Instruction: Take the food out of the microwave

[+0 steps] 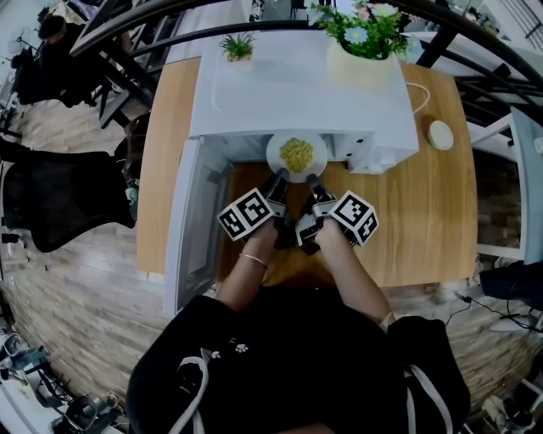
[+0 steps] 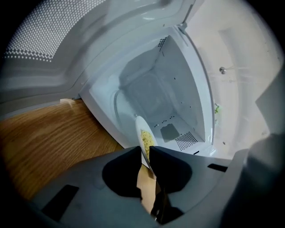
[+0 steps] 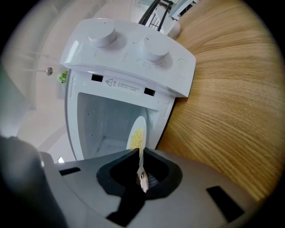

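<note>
No word or number can be read. A label [image 3: 125, 86] on the microwave [image 3: 133, 53] shows a warning triangle and print too small to read. The cube [image 1: 249, 214] on the left tool [image 1: 278, 178] and the cube [image 1: 355, 217] on the right tool [image 1: 311, 180] carry only black-and-white square patterns.

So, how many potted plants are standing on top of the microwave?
2. A small green plant stands on the microwave top at the head view's left; a bigger flowering plant in a pale pot stands at its right. I see none hidden.
</note>
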A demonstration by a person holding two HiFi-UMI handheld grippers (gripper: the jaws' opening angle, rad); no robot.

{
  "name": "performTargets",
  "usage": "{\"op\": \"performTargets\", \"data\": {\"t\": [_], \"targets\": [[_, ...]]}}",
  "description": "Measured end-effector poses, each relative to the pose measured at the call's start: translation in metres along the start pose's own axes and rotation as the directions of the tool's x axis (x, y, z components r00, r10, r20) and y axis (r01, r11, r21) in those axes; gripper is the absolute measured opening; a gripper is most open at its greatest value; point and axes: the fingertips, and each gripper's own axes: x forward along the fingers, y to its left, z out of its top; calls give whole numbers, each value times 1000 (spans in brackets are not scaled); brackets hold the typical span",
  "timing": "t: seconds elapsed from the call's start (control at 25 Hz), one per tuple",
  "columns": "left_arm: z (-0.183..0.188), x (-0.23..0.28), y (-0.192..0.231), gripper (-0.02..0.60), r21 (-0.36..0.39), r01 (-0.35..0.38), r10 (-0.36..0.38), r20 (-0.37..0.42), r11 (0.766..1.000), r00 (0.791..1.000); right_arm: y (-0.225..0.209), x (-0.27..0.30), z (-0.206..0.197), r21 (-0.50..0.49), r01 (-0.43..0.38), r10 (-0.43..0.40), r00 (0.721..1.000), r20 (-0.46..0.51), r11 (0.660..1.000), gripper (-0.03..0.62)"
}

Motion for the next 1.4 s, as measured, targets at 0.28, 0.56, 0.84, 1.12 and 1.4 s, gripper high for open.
{"op": "performTargets", "data": {"t": [0.28,0.56,0.84,1.12,1.4], "targets": [[3,-14,-21,60,5,44,-44,61,999,997,20,-13,1,-22,-78,78,997,-10,997,31],[-8,-36,-38,58,-1,72,-71,111,997,991,30,-38,-1,-60,-131,128,991,-41,990,31],[-25,-59,-58,60,22,88,-90,169,996,982,37,-66,-2,-86,-187,179,980,-85,979,29],[-43,-78,-80,60,43,98,-105,219,994,970,43,-94,1,-106,-247,235,965,-120,963,29],[-42,-93,-94,60,67,115,-128,253,991,959,58,-106,-2,-124,-296,277,949,-150,947,29]]}}
